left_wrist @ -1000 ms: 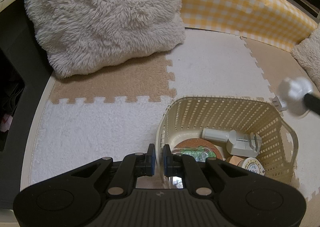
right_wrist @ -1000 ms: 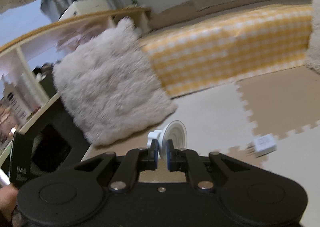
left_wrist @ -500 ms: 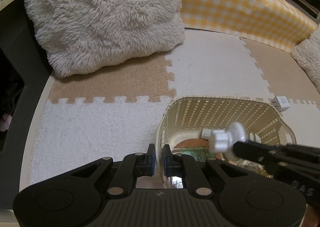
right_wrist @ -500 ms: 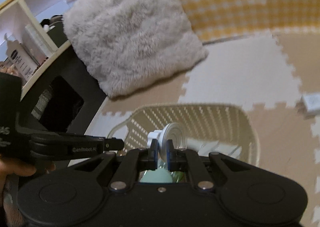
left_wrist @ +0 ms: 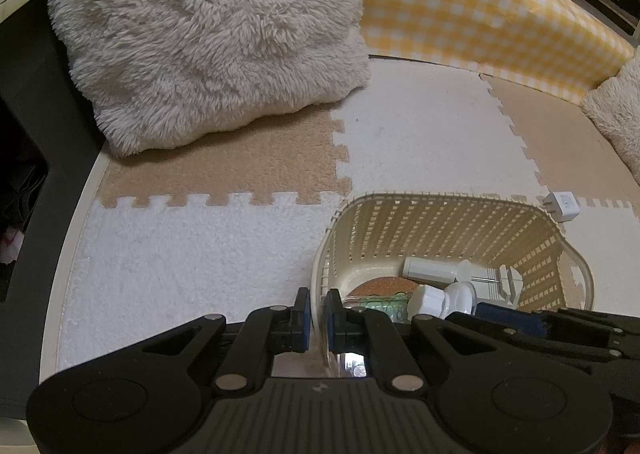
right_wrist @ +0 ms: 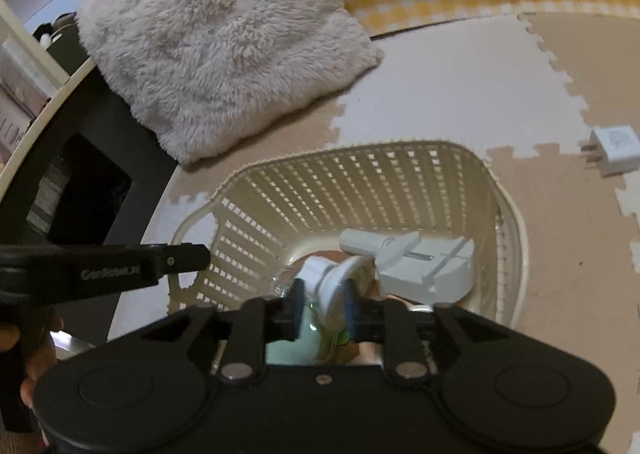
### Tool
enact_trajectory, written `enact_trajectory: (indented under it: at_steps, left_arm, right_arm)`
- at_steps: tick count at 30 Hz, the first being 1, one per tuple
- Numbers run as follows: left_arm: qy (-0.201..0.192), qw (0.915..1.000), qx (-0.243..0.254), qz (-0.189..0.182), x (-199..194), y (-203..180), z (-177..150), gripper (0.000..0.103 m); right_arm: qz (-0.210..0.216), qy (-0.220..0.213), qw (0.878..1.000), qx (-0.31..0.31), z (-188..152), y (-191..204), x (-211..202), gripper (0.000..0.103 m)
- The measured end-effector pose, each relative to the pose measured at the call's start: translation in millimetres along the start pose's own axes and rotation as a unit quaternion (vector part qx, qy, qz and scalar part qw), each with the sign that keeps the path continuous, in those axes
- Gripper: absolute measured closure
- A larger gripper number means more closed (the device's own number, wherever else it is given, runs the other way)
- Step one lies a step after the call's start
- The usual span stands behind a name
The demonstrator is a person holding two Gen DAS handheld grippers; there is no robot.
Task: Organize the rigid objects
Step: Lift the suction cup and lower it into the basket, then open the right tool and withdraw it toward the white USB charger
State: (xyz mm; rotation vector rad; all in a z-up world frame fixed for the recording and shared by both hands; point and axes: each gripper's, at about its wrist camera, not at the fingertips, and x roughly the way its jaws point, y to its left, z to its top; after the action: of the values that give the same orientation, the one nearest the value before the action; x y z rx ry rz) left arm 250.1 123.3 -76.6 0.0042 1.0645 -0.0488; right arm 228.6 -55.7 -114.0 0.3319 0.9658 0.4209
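Suction cup [right_wrist: 334, 281] btwn right tool [right_wrist: 321, 309] fingers, over basket [right_wrist: 404, 157]

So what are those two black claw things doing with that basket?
A person is tidying small hard things into the cream basket. The left gripper pinches the basket's rim to steady it. The right gripper is over the basket with a white suction-cup hook between its opened fingers, seemingly letting it go. A white plug lies outside on the mat.
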Motion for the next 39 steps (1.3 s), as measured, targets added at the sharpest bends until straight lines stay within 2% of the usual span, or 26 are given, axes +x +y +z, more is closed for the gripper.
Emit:
enact_trajectory:
  at_steps: [5,7,11,15,20,30,35,37,39]
  left_arm:
    - [0.000,1.0000,0.001,0.001,0.0,-0.1,-0.1,0.095]
    - [0.000,1.0000,0.001,0.001,0.0,-0.2,-0.1,0.095]
    - [0.000,1.0000,0.001,0.000,-0.2,-0.1,-0.1,0.095]
    - [0.000,1.0000,0.001,0.000,0.2,-0.7,-0.3,0.094]
    - [0.000,1.0000,0.000,-0.001,-0.3,-0.1,-0.9,0.094]
    - [0.001,1.0000,-0.002,-0.003,-0.1,0.8,-0.4,0.094]
    - [0.001,1.0000,-0.001,-0.002,-0.2,0.8,-0.5,0.094]
    - [0.001,1.0000,-0.001,-0.003,-0.1,1.0,-0.5,0.094]
    - [0.001,1.0000,-0.002,-0.003,-0.2,1.0,-0.5,0.094]
  right_arm:
    - [0.004,0.011,1.000,-0.025,0.3,7.1,-8.9,0.072]
    - [0.007,0.037,0.998,-0.047,-0.5,11.5,-8.7,0.074]
    - [0.018,0.086,0.995,-0.052,0.3,13.8,1.2,0.086]
    - [0.037,0.127,0.990,-0.056,8.5,15.0,14.8,0.087]
    - [0.036,0.174,0.983,-0.038,17.7,20.4,31.5,0.087]
    - [0.042,0.166,0.985,-0.022,19.1,28.0,41.9,0.087]
    - [0.054,0.151,0.987,-0.015,17.6,22.9,32.1,0.086]
    - [0.057,0.141,0.988,-0.018,18.4,22.6,23.9,0.084]
    - [0.056,0.129,0.990,-0.023,19.3,23.3,15.9,0.077]
